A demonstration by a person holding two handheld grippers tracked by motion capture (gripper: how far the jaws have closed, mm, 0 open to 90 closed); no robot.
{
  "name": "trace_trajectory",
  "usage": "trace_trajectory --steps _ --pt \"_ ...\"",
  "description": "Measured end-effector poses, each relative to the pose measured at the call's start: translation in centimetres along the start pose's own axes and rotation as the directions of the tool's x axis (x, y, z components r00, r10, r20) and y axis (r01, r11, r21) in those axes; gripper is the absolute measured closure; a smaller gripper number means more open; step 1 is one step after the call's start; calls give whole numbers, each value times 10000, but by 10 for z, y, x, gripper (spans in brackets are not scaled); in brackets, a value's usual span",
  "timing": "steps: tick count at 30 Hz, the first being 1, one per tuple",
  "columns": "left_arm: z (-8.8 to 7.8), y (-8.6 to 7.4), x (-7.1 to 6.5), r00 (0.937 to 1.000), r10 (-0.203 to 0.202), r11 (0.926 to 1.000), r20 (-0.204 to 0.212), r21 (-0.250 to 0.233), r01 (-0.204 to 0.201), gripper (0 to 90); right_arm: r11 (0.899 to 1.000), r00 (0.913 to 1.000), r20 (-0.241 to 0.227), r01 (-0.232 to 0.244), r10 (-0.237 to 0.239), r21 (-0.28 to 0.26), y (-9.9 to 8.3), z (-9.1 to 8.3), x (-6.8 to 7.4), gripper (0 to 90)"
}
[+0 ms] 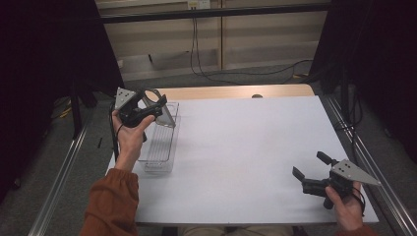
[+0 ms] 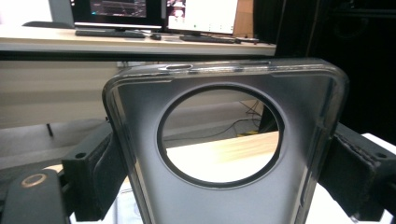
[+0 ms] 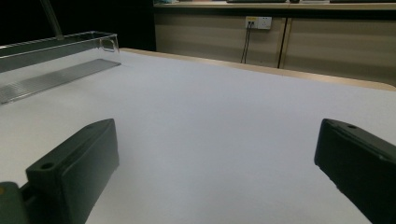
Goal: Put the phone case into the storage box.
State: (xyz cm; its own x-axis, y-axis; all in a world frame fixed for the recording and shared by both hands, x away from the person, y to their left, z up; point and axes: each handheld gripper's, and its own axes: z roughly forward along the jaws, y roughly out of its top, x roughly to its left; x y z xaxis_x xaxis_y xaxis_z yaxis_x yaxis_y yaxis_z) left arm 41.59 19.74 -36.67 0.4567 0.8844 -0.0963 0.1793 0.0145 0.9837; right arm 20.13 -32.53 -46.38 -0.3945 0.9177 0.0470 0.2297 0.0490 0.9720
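My left gripper (image 1: pixel 156 104) is raised above the far end of a clear plastic tray (image 1: pixel 160 147) at the table's left side, shut on a dark translucent phone case (image 1: pixel 158 104). In the left gripper view the phone case (image 2: pixel 224 205) stands upright between the two black jaws, its big round camera hole facing me, and my left gripper (image 2: pixel 224 179) clamps its two side edges. My right gripper (image 1: pixel 309 168) rests low near the table's front right corner, open, pointing left. In the right gripper view my right gripper (image 3: pixel 215 163) has only bare white table between its wide-apart jaws.
The white table (image 1: pixel 246 147) stretches between both hands. The clear tray (image 3: pixel 56 60) shows far left in the right gripper view. Metal rails (image 1: pixel 64 172) run along both table sides. Cables (image 1: pixel 236 73) lie on the floor behind, with dark curtains at both sides.
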Motion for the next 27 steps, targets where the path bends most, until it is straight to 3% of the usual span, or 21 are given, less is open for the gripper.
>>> trace_trajectory --steps 6,11,23,27 --pt "8 -3 6 9996 230 9997 -161 97 -229 115 10000 10000 -65 7 -7 18 -1 1 1 0" --pt "14 -5 7 9980 317 9995 -555 110 -312 115 10000 10000 -67 42 -42 68 -1 1 1 0" --pt "30 -6 10 9948 713 9974 -727 113 -707 114 9999 9999 -120 101 -99 117 -1 1 1 0" --pt "35 -9 11 9946 655 9977 -800 196 -642 114 9998 9998 -147 121 -119 135 -2 1 1 0"
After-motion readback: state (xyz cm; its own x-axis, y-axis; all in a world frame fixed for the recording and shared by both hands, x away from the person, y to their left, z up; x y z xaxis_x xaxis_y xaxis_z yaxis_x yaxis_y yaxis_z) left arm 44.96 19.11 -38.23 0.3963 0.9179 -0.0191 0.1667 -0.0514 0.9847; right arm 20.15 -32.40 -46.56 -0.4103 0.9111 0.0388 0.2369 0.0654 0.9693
